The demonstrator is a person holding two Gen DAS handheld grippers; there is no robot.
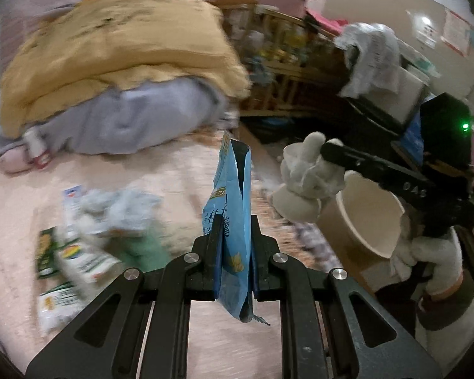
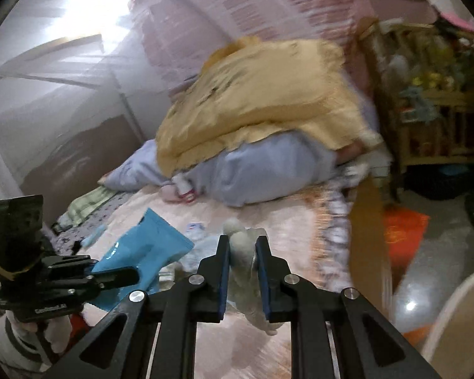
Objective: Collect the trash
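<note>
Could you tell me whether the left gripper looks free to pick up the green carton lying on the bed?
Probably not yet: the left gripper is shut on the blue snack bag, though nothing blocks the way to the green carton.

Motion blur smears the packets (image 1: 69, 262) on the bed (image 1: 22, 195) and the shelf (image 1: 281, 63); their print is unreadable. The paper cup (image 2: 455, 319) is cut off at the edge.

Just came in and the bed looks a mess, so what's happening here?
A person is clearing trash off the bed with a handheld gripper in each hand. The left gripper is shut on a blue snack bag. The right gripper is shut on a crumpled white tissue wad. More wrappers lie on the bed. A paper cup shows beside the right gripper.
</note>
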